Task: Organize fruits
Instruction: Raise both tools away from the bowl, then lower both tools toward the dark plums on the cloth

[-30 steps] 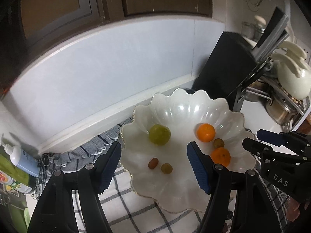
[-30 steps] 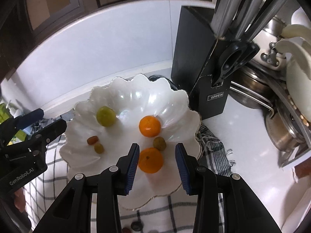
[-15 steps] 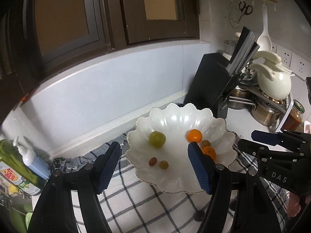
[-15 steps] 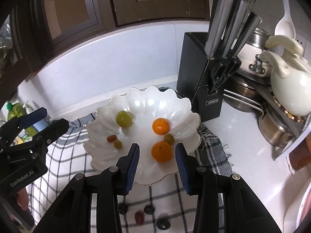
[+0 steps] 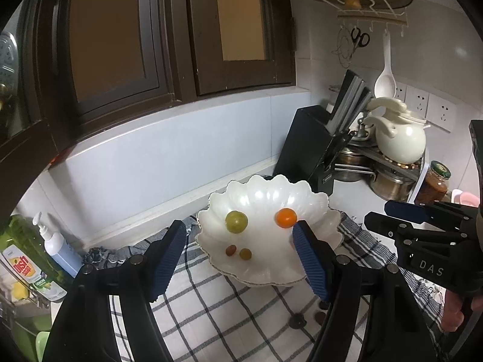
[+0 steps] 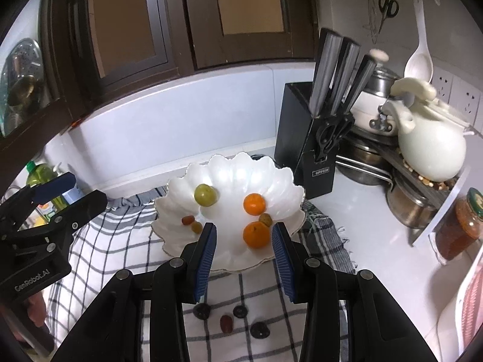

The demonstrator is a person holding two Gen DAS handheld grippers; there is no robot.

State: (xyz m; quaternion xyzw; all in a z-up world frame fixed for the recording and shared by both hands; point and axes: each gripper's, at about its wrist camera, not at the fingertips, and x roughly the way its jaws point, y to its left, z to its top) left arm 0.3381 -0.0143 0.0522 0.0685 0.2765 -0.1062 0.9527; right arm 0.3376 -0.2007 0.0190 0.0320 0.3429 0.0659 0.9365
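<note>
Right claw [image 6: 244, 250] empty, orange [image 6: 256, 234] beyond

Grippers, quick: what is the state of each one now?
Left gripper: open, holding nothing.
Right gripper: open, holding nothing.

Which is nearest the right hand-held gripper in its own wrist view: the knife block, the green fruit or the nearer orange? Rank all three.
1. Nearer orange, just beyond the right hand-held gripper, right side of the dish.
2. Green fruit, farther back, left.
3. Knife block, behind the dish, right.
</note>
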